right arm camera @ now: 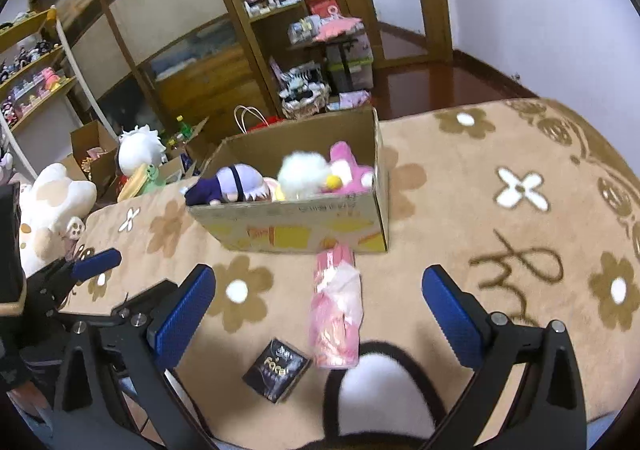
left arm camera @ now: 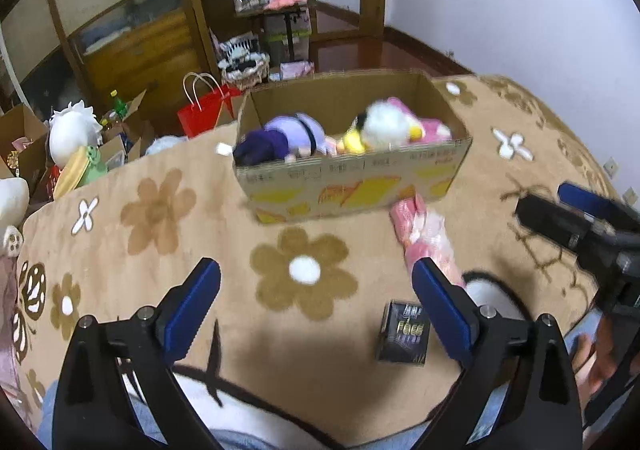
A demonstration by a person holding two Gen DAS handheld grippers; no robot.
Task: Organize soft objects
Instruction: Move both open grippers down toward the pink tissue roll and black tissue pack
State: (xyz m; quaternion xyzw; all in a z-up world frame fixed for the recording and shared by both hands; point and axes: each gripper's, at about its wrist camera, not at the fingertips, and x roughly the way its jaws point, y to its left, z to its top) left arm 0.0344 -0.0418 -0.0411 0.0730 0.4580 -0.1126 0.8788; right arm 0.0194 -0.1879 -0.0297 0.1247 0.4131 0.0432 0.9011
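Pink packet [right arm camera: 335, 314] lies between right hand-held gripper [right arm camera: 318, 290] fingers.

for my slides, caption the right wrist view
Open right gripper above a pink packet before a cardboard box of plush toys.

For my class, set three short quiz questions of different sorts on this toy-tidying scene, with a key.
1. True or false: the left gripper is holding a plush toy.
2. Multiple choice: where does the pink wrapped bundle lie? A) inside the cardboard box B) on the flowered blanket, in front of the box C) on the shelf.
3. Fill in: the small black packet lies on the blanket beside the pink ____.

Key
1. False: both it and the right gripper stand open and empty.
2. B
3. bundle
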